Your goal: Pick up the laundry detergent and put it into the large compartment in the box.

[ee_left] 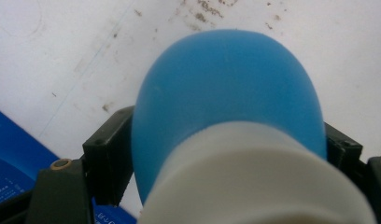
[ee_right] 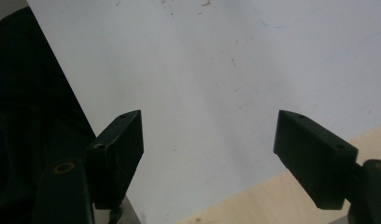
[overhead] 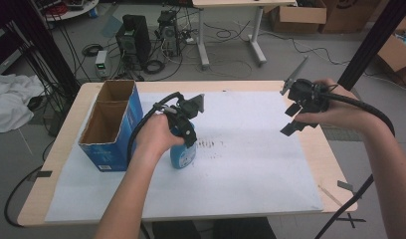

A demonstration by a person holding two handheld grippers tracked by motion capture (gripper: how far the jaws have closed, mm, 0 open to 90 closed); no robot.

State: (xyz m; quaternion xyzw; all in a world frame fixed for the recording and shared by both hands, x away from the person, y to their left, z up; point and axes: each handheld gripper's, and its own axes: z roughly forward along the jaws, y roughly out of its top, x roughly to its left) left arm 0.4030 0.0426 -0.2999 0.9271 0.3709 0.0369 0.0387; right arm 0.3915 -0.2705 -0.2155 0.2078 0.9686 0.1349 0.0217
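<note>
A blue bottle (overhead: 183, 155) with a white collar is near the middle of the white sheet (overhead: 251, 164), just right of the blue box. My left gripper (overhead: 185, 142) comes down on it from above, hand wrapped round the body. In the left gripper view the black jaws stand on both sides of the blue bottle (ee_left: 226, 93), pads against its flanks, so the left gripper (ee_left: 226, 154) is shut on it. I cannot tell whether the bottle rests on the sheet. My right gripper (overhead: 290, 120) is held above the table's right side. Its jaws are wide apart, so the right gripper (ee_right: 209, 140) is open.
An open-topped blue cardboard box (overhead: 111, 124) stands at the left of the table, close to the bottle, and its blue side (ee_left: 11, 163) is visible in the left gripper view. Dark specks (overhead: 211, 144) mark the sheet right of the bottle. The wooden table edge (ee_right: 282, 196) lies under the right gripper.
</note>
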